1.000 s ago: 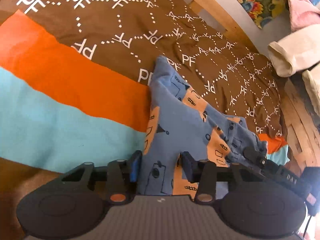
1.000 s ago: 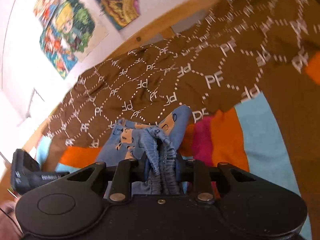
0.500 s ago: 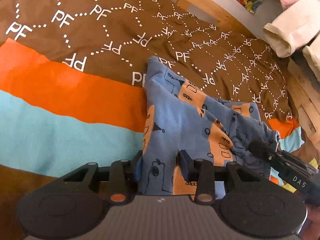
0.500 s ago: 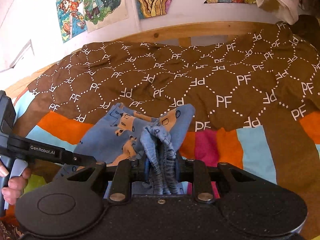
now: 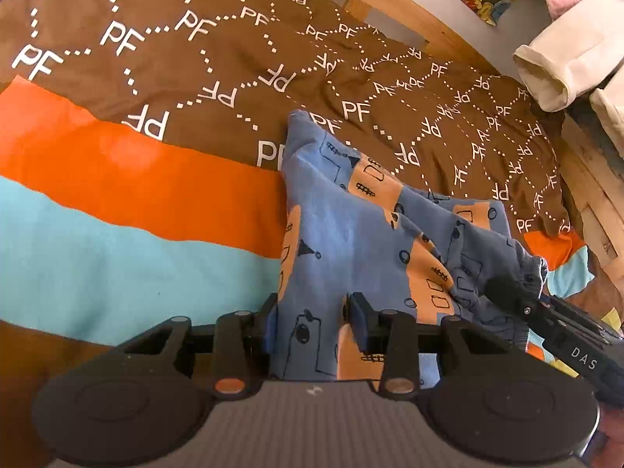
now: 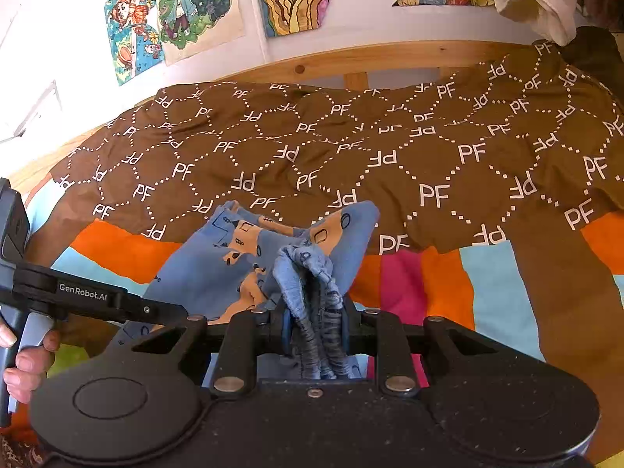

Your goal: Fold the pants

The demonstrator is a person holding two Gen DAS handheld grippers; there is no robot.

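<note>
Both claws grip the pants (image 5: 351, 234), left claw (image 5: 312, 312) on a leg hem, right claw (image 6: 314, 331) on the bunched waistband; light, limp, best held by edges.

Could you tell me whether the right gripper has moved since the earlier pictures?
Yes. The right gripper, shut on the pants, has rolled: the wooden bed rail, slanting steeply before, now runs nearly level across its view.

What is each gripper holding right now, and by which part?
Both hold the blue patterned pants. The right gripper is shut on the bunched, gathered waistband; the left gripper, whose jaws have just been closing, has a flat leg section between its pads.
</note>
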